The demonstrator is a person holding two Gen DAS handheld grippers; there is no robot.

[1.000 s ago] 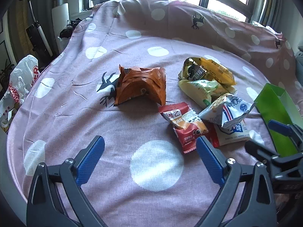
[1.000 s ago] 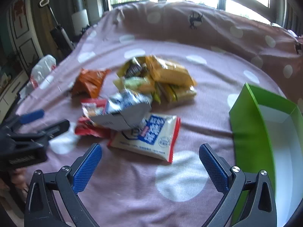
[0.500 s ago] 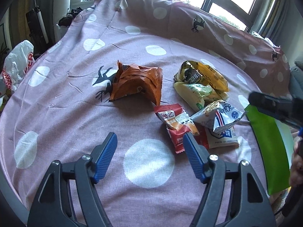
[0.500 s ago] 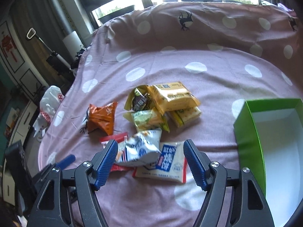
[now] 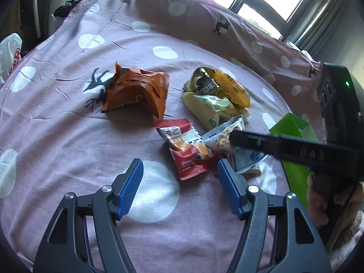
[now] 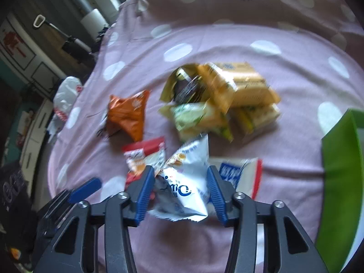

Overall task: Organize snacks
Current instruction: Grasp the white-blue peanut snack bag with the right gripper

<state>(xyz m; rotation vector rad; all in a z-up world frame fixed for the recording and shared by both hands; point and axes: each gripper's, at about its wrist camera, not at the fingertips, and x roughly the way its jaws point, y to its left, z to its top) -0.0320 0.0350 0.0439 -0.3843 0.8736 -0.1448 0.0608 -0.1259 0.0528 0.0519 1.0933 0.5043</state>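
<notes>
We see our right gripper point(image 6: 179, 191) straddling a white snack packet point(image 6: 186, 182) printed in blue; its jaws have just been closing, and the blue pads point(image 6: 143, 193) sit at the packet's crumpled sides, though blur keeps us from telling whether they press it yet. The packet lies directly ahead of that gripper and partly between its fingers, its long axis running roughly away from us along them, one pointed corner rising toward the pile. It rests at the near edge of the heap on the pink polka-dot cloth point(image 6: 227, 43), overlapping a red packet point(image 6: 143, 154) and a flat white-and-blue one point(image 6: 238, 173). The green box point(image 6: 339, 163) stands to the right, apart from the snacks, the likely destination. Our left gripper point(image 5: 179, 186) hangs half-open over bare cloth, its jaws also just narrowed with nothing between them, the red packet just beyond its tips. We judge the right hand nearer the white packet. The packet looks puffy, glossy and creased, likely slippery.
</notes>
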